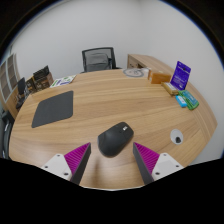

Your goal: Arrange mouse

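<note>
A black computer mouse (116,138) lies on the wooden table (110,100), just ahead of my fingertips and slightly between them. My gripper (112,160) is open, with the magenta pads wide apart and a gap on each side of the mouse. A dark mouse mat (53,108) lies on the table to the left, well beyond the left finger.
A black office chair (97,59) stands at the far side. Books and boxes (178,80) sit at the far right, a purple one upright. More items (40,78) rest at the far left. A small white object (177,137) lies right of the mouse.
</note>
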Available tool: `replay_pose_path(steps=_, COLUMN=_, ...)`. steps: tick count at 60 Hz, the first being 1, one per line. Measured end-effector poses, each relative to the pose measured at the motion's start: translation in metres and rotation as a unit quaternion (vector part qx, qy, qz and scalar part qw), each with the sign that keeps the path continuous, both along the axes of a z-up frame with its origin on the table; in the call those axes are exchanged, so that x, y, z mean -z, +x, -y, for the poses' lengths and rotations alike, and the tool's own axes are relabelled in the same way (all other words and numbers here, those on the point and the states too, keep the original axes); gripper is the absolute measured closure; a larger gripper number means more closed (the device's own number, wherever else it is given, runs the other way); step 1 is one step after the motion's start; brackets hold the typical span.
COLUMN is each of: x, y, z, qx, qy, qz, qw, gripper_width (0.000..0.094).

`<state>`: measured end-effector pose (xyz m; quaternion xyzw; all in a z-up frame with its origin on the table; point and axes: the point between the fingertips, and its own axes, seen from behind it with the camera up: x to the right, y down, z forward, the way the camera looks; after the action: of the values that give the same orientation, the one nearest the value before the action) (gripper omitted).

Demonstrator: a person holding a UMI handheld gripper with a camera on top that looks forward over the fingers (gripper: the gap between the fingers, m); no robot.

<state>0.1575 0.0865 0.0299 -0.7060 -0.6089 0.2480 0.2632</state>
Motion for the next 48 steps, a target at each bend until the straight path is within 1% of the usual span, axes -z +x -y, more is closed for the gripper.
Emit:
replay_pose_path(steps=13, x=0.024, y=-0.017, z=-0.002, qx=0.003, qy=-0.019, qz=0.02, qw=1.0, gripper_width=0.0071)
replay_pose_path(steps=24, x=0.031, y=-0.034, z=-0.002, qx=0.008, qy=-0.033, qz=0.024, qw=0.999, gripper_width=0.0072)
replay_pose_path(steps=48, x=0.037, y=-0.074, z=-0.002, qx=-0.005, qy=-0.025, qz=0.026, qw=0.999, gripper_width=0.0071)
